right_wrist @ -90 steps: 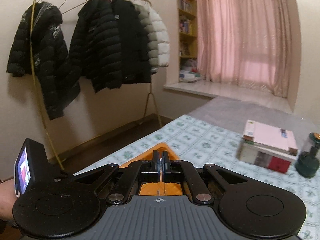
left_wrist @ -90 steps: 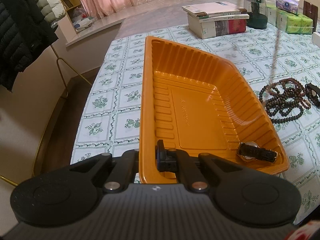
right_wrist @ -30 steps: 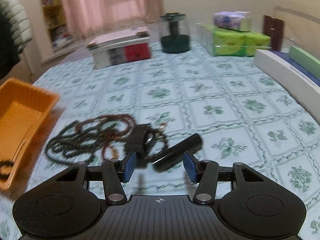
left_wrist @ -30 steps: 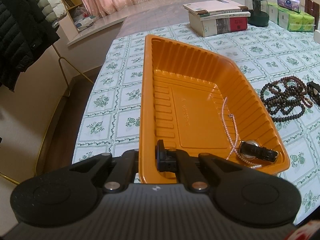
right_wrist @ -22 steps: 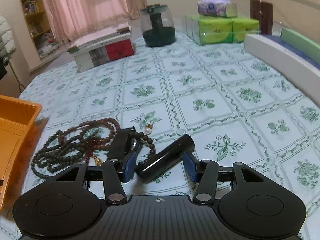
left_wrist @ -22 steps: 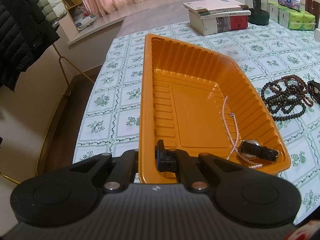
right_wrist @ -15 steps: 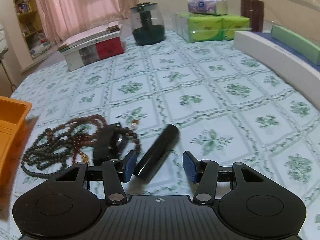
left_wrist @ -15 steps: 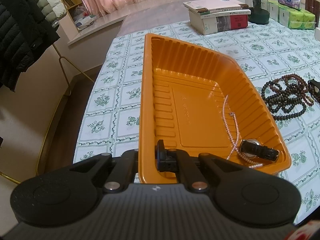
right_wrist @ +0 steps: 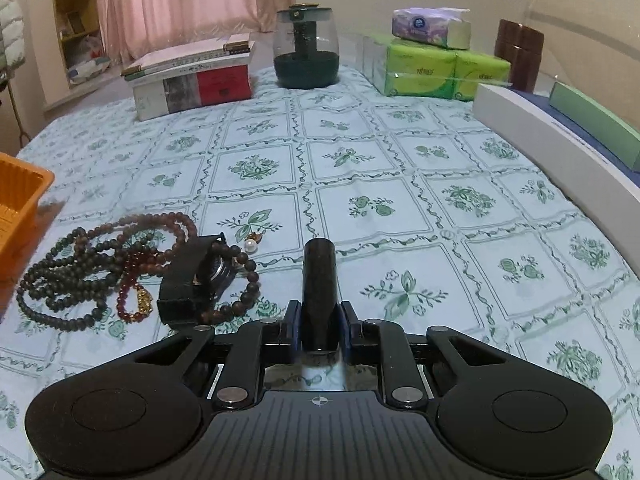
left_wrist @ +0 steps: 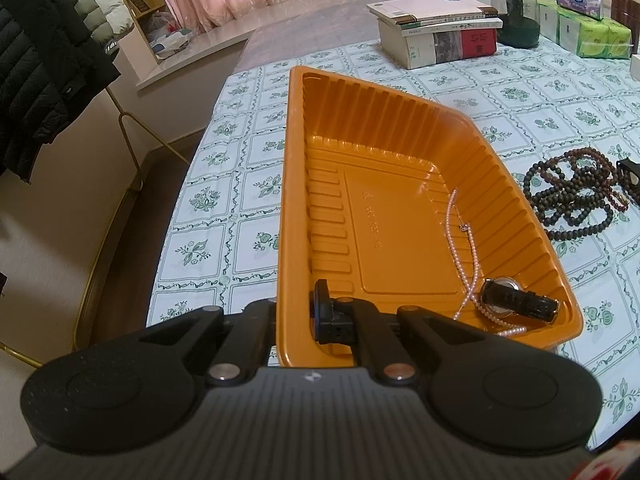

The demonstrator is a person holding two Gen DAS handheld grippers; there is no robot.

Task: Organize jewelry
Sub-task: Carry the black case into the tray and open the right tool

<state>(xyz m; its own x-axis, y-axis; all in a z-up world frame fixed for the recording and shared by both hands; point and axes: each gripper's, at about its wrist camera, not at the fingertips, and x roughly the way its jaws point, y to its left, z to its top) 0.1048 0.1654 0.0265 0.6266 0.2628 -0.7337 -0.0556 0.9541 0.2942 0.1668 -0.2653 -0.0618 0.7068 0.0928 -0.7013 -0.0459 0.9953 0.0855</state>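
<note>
My left gripper [left_wrist: 294,316] is shut on the near rim of the orange tray [left_wrist: 296,160], one finger inside the wall and one outside. In the tray lie a pearl necklace [left_wrist: 460,232] and a black watch [left_wrist: 516,302]. My right gripper [right_wrist: 319,320] is closing, and its pads press on a dark glossy cylinder [right_wrist: 319,276] that points straight ahead on the tablecloth. To its left lie dark bead strands [right_wrist: 80,272], a red bracelet with a gold charm [right_wrist: 136,300] and another black watch [right_wrist: 196,276]. The tray's corner [right_wrist: 20,188] shows at far left.
At the back of the table stand stacked books [right_wrist: 192,76], a dark green glass jar [right_wrist: 306,52] and tissue packs [right_wrist: 432,64]. A long white box [right_wrist: 552,140] runs along the right side. A coat rack with jackets [left_wrist: 40,60] stands beyond the table's left edge.
The pearl necklace, hanging over the tray three seconds ago, lies in it. The right gripper came down at the cylinder and its jaws closed on it, turning it straight. The left gripper has not moved.
</note>
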